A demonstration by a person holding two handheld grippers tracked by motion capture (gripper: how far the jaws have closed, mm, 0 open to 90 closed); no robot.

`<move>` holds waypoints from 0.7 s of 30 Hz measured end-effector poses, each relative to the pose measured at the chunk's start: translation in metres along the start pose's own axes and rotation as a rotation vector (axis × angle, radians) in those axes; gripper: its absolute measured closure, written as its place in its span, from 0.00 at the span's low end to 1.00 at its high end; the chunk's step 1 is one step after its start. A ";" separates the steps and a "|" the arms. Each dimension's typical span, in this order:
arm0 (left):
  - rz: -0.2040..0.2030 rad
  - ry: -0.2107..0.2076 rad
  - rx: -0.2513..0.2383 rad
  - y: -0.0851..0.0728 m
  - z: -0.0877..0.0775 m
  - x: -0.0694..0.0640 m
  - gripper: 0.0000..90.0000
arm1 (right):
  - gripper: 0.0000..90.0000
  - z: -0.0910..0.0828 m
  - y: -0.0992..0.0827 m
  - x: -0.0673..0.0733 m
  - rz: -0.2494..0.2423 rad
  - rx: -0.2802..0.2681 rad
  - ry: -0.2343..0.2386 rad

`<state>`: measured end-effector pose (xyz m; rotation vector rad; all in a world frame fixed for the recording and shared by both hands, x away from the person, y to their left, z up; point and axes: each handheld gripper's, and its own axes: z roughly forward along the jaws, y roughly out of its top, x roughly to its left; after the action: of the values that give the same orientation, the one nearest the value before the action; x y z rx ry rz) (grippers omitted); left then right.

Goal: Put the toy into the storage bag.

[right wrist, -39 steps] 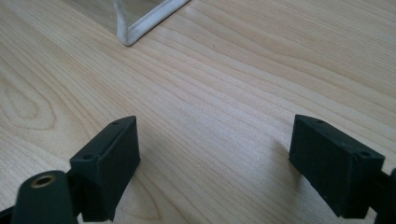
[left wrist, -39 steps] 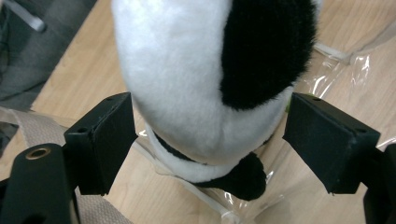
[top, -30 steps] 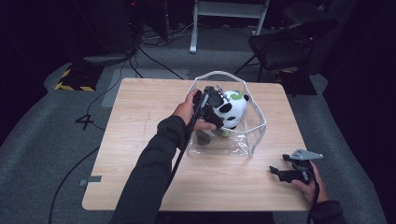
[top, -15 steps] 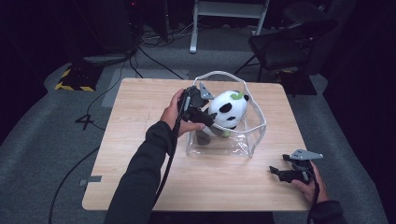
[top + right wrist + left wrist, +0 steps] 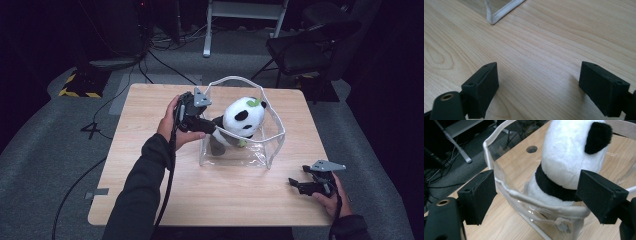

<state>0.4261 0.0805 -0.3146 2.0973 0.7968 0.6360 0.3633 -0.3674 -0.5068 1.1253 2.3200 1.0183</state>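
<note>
A black-and-white panda plush (image 5: 245, 117) (image 5: 571, 155) with a green leaf on its head sits inside a clear plastic bag (image 5: 274, 136) with white trim, in the middle of the wooden table (image 5: 150, 150). My left gripper (image 5: 209, 125) (image 5: 539, 192) is at the bag's left rim (image 5: 499, 180), pointing at the panda. Its jaws stand apart and open, and nothing is pinched between them. My right gripper (image 5: 296, 183) (image 5: 539, 85) rests open at the table's near right, with bare wood between its jaws.
A corner of the bag's white trim (image 5: 499, 13) lies ahead of the right gripper. The table has a round hole (image 5: 532, 149) beyond the bag. A black chair (image 5: 305, 45) and floor cables (image 5: 165, 65) lie behind the table.
My left gripper has drawn back leftward from the panda's head to outside the bag's left rim. The panda stays in the bag. The right gripper has not moved.
</note>
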 end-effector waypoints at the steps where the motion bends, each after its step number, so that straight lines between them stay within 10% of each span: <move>1: -0.001 0.004 -0.004 -0.001 -0.002 0.002 0.18 | 0.18 0.000 0.000 0.000 0.000 -0.001 0.001; 21: -0.026 0.091 0.018 -0.038 -0.019 0.018 0.18 | 0.18 0.000 0.000 0.000 0.001 0.000 0.001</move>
<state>0.4137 0.1210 -0.3315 2.0833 0.8823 0.7165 0.3634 -0.3675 -0.5068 1.1263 2.3205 1.0186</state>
